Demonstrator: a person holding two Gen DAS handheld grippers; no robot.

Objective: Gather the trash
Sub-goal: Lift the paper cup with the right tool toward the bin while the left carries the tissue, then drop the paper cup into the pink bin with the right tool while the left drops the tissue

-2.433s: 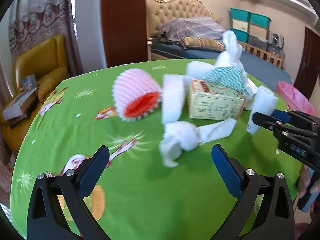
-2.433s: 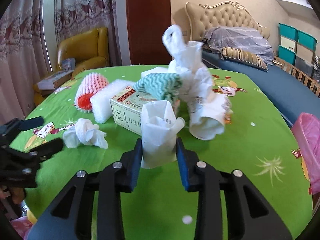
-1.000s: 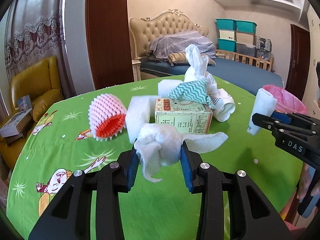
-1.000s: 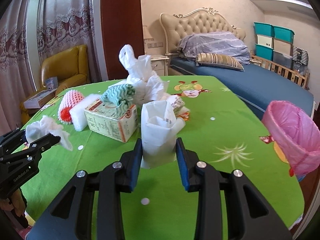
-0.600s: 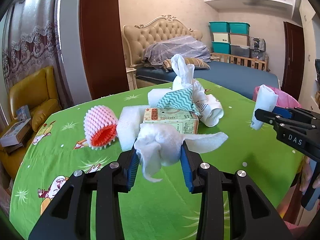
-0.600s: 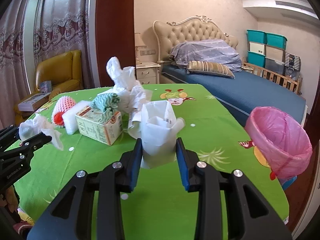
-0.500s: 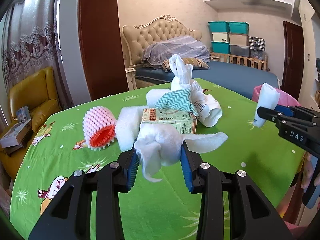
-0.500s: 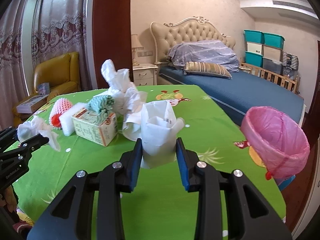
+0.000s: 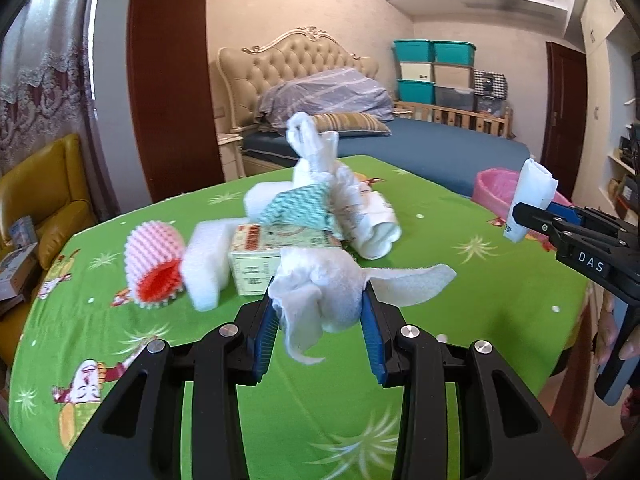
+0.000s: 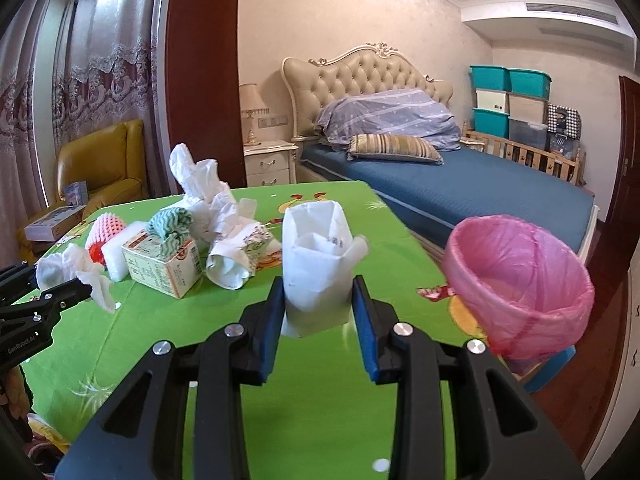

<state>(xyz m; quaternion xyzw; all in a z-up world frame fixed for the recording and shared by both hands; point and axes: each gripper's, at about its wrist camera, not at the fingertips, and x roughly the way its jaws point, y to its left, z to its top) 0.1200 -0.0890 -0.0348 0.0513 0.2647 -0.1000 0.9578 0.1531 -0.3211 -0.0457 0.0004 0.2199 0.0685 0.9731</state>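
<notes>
My left gripper [image 9: 320, 316] is shut on a crumpled white tissue [image 9: 320, 292] and holds it above the green table [image 9: 120, 344]. My right gripper [image 10: 318, 304] is shut on a folded white paper [image 10: 316, 264], lifted above the table's right side. The pink-lined trash bin [image 10: 520, 280] stands just off the table's right edge, right of the paper. On the table lie a cardboard box [image 9: 256, 268], a teal zigzag cloth [image 9: 300, 208], a pink foam fruit net [image 9: 154, 258], white foam blocks [image 9: 204, 264] and crumpled white bags [image 9: 320, 160].
A bed [image 10: 440, 176] stands behind the table, with stacked storage bins [image 10: 508, 100] at the back right. A yellow armchair [image 10: 104, 164] is at the left. The right gripper shows at the right edge of the left wrist view [image 9: 528, 212].
Both grippers have risen and swung right with their loads. The left one closed on the tissue earlier. The pink bin has come closer in the right wrist view.
</notes>
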